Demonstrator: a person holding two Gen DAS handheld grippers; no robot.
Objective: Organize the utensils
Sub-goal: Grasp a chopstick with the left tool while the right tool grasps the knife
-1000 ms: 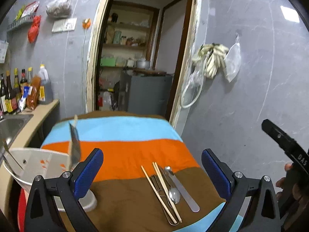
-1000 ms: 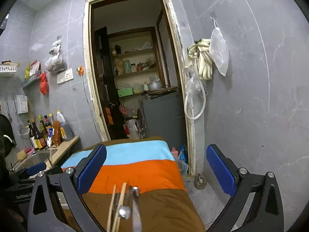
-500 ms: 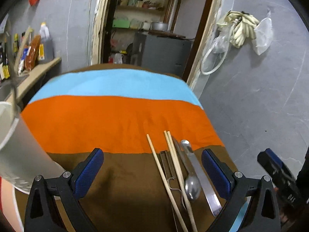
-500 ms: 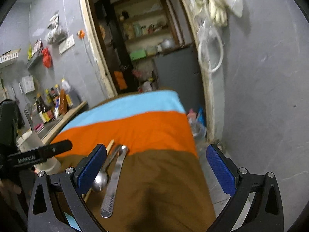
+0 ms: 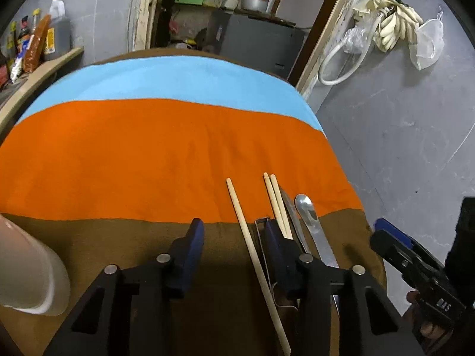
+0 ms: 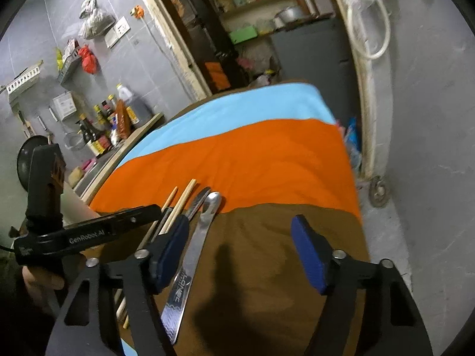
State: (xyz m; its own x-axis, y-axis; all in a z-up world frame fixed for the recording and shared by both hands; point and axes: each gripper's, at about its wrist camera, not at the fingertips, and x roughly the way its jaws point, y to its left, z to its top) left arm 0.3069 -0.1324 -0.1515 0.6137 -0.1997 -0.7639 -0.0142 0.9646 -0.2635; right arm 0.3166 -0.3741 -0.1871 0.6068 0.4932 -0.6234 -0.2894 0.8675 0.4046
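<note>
Utensils lie together on the striped cloth: a single wooden chopstick (image 5: 252, 246), a pair of chopsticks (image 5: 277, 204), a metal spoon (image 5: 311, 216) and a thin wire tool (image 5: 262, 237). My left gripper (image 5: 234, 237) is open and low over them, its fingers either side of the single chopstick. My right gripper (image 6: 240, 234) is open just above the cloth, with the spoon (image 6: 202, 228) lying just inside its left finger. The chopsticks (image 6: 181, 204) show left of it. Neither gripper holds anything.
A white plastic cup (image 5: 26, 276) stands at the left of the table (image 5: 148, 148), which has blue, orange and brown stripes. A counter with bottles (image 6: 109, 127) and a sink is at the far left. A doorway is behind; the grey tiled wall is at the right.
Both grippers have tilted down and dropped towards the utensils. The left gripper's fingers have narrowed and now bracket the single chopstick. The right gripper's fingers have also narrowed.
</note>
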